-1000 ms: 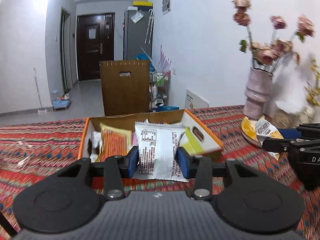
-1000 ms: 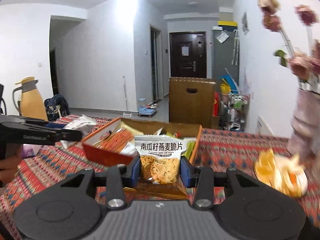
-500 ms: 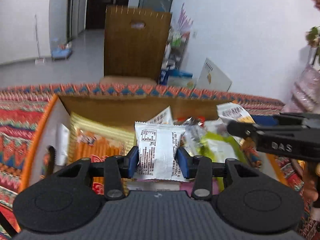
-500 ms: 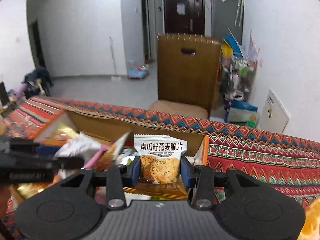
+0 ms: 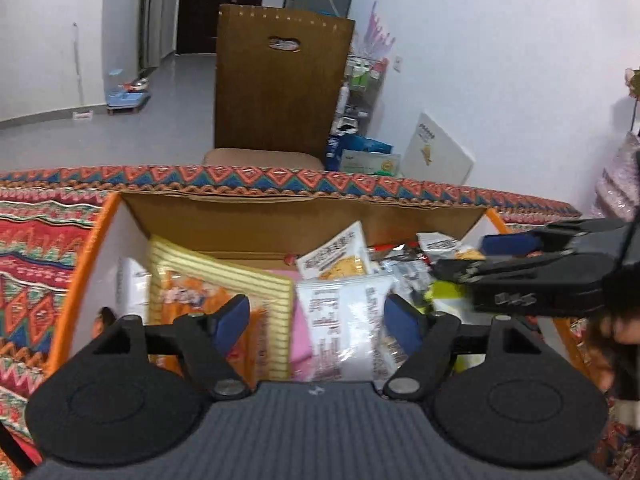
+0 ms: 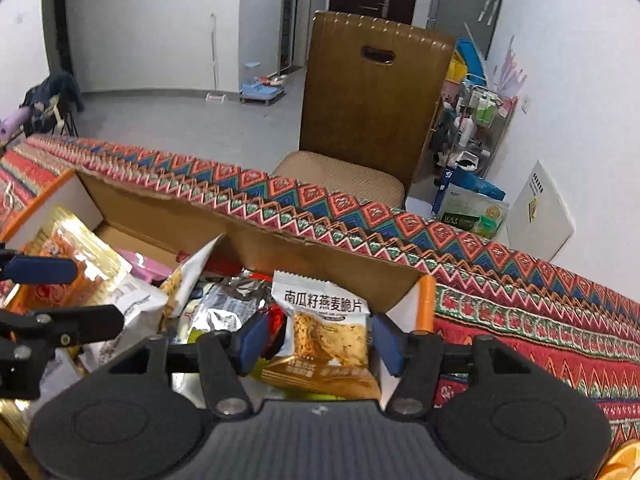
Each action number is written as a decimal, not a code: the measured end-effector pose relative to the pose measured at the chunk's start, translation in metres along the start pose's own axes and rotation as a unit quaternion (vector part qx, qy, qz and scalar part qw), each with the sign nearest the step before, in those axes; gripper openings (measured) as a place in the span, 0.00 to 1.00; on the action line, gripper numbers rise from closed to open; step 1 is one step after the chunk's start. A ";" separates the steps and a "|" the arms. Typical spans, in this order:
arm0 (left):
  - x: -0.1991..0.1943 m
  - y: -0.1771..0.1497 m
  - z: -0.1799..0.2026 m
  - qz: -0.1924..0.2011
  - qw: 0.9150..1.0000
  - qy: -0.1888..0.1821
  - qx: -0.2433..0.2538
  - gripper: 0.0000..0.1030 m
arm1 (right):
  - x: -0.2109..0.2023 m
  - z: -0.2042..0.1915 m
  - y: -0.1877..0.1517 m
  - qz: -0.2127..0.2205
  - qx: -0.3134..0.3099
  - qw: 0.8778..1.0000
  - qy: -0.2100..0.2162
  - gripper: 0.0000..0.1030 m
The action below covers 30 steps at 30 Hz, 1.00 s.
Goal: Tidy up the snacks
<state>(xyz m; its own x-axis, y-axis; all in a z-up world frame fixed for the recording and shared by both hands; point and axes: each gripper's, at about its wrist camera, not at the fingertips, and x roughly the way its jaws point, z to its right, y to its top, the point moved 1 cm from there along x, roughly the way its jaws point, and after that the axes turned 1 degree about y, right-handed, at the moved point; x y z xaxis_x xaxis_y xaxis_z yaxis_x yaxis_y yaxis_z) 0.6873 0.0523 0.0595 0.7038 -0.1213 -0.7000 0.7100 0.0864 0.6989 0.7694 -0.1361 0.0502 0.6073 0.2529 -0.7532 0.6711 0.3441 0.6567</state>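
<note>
Snacks (image 5: 248, 304) crowd box (image 5: 92, 248); both hand-held grippers (image 5: 318, 318) (image 6: 316, 338) opening, packets (image 6: 326, 330) loose btwn pads; chair (image 5: 280, 92) behind.

White packet (image 5: 344, 320), orange-crisp packet (image 6: 326, 334) atop snacks in cardboard box (image 5: 256, 220).

Orange-edged box (image 5: 86, 248); red zigzag-patterned tablecloth (image 6: 520, 304); white packet (image 5: 344, 320)
</note>
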 end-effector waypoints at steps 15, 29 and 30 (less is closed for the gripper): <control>-0.125 -0.002 -0.033 0.052 0.997 0.045 0.032 0.94 | -0.139 0.019 -0.030 0.072 0.035 0.997 -0.012 0.81; -0.224 -0.054 -0.008 0.114 0.992 0.045 0.037 1.00 | -0.237 -0.004 -0.081 0.119 0.047 0.992 -0.009 0.90; -0.230 -0.061 -0.006 0.118 0.991 0.049 0.040 1.00 | -0.242 -0.007 -0.088 0.123 0.047 0.991 -0.009 0.90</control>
<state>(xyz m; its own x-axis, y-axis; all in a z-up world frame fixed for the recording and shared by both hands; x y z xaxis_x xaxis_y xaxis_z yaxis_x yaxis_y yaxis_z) 0.4822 0.0808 0.1765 0.8521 -0.0102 -0.5232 0.5233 0.0215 0.8519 0.5605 -0.2209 0.1742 0.7644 0.3015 -0.5700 0.5381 0.1888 0.8215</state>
